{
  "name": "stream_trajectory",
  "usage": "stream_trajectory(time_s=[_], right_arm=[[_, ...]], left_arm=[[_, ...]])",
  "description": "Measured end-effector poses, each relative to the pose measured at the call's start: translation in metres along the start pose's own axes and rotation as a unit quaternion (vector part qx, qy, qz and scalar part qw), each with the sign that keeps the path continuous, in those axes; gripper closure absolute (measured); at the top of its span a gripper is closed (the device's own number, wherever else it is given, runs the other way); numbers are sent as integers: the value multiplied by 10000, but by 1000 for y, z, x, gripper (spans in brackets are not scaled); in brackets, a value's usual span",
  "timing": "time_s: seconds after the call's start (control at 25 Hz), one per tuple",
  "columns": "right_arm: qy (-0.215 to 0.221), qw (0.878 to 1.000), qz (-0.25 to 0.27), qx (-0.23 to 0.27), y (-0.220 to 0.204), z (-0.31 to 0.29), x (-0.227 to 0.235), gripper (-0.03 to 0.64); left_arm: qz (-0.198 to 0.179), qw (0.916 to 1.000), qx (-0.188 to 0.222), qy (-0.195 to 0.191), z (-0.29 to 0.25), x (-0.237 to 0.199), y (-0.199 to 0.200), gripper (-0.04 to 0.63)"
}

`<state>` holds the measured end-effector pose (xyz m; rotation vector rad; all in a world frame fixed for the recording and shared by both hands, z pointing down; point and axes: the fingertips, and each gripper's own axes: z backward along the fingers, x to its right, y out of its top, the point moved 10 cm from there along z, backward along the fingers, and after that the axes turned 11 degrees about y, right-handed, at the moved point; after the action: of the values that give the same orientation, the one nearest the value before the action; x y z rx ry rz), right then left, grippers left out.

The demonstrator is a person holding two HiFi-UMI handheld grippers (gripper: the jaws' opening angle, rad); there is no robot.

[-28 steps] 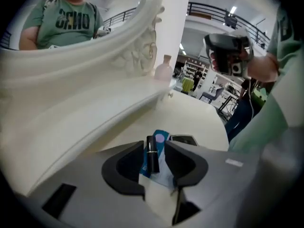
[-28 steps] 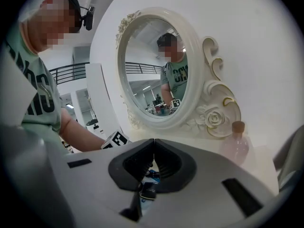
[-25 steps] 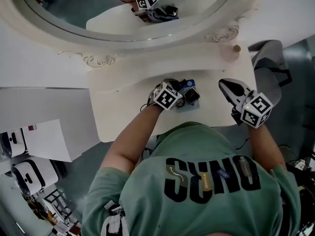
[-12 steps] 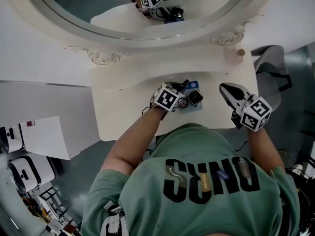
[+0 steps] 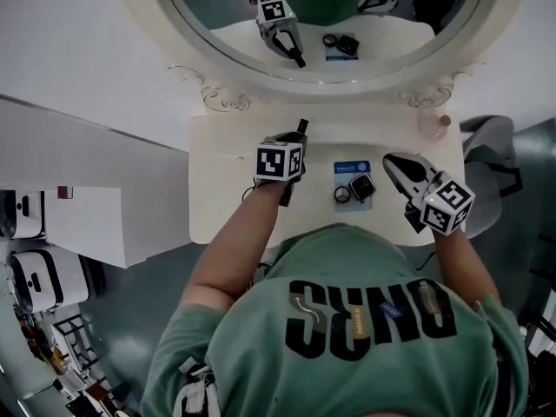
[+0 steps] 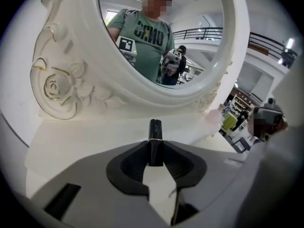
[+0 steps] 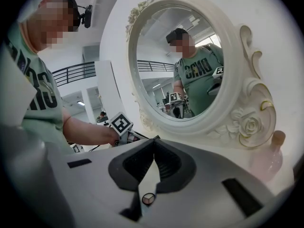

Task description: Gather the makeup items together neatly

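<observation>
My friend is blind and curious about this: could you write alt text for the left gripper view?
The left claw, its jaws just closed, pinches a black lipstick over a white table. Behind stands an ornate white mirror, reflecting a person in a green shirt.

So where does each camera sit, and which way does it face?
Head view: on the head, looking steeply down at the vanity table; shirt, arms, left gripper, right gripper show.
Left gripper view: rides the left gripper; its jaws, just closed, clamp a black tube, mirror beyond.
Right gripper view: rides the right gripper; shut empty jaws, mirror, left forearm.
Shared: the mirror.
</observation>
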<state>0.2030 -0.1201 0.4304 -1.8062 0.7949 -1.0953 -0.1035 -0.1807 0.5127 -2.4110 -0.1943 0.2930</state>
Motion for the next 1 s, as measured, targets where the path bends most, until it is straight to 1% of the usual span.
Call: stream_trajectory(time_s=[0.12,0.32,0.48,0.56,0.68,0.88,0.96,1.0], right_arm=[[58,10000,62,-26,2,-2,-1,621],[-87,10000,-40,28,0,15,6,621],[-241,9995,-135,118,-3,31,13,621],[-292,9993,-160,151,-4,37,15,621],[-339,9991,-186,165,-6,44,16,621],[-339,9992,-161,149,-5,44,15,621],[-329,9993,-108,142,-3,42,12,621],[-327,9993,-75,139,-1,41,11,621]], left_arm=[[179,9995,-51,247,-9,-9,7,494],[730,9965,-186,365,-26,-12,19,494],[1395,9887,-338,439,-37,-8,17,494],[1577,9856,-369,492,-40,-6,16,494],[1701,9837,-352,459,-43,-1,14,491],[1878,9815,-302,222,-39,-1,13,462],[1842,9825,-200,187,-29,-3,14,454],[1787,9837,-88,180,-20,-5,16,452]])
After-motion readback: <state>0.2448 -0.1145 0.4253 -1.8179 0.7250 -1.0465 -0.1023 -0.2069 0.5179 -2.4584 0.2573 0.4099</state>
